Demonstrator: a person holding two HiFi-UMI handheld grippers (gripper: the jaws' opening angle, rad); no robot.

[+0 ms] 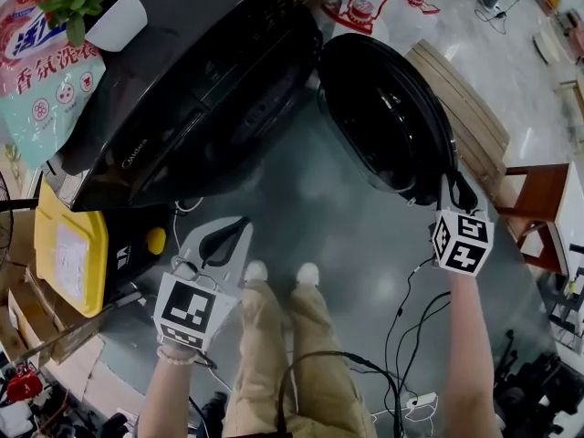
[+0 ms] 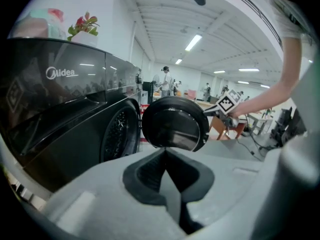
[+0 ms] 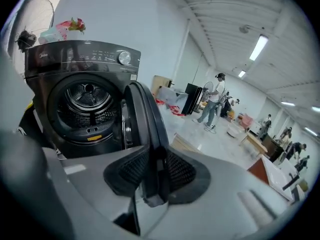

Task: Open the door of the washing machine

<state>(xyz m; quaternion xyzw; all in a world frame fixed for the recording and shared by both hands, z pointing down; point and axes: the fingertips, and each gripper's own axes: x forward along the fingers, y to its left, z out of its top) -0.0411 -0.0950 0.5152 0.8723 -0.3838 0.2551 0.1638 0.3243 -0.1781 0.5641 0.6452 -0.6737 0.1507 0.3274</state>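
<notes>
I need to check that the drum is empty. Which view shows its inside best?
The right gripper view: it looks nearly straight into the drum, past the open door. The left gripper view catches only a slanted sliver of it. The head view, from above, shows just the machine's dark front.

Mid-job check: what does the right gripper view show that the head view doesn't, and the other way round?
Only the right gripper view: the inside of the drum, the control knob, and the right tool clamped on the edge of the door.

Only the head view: the left tool, shut and empty, held clear of the machine; the person's legs; cables on the floor.

Both: the black washing machine, its door swung open, and the potted plant on top.
</notes>
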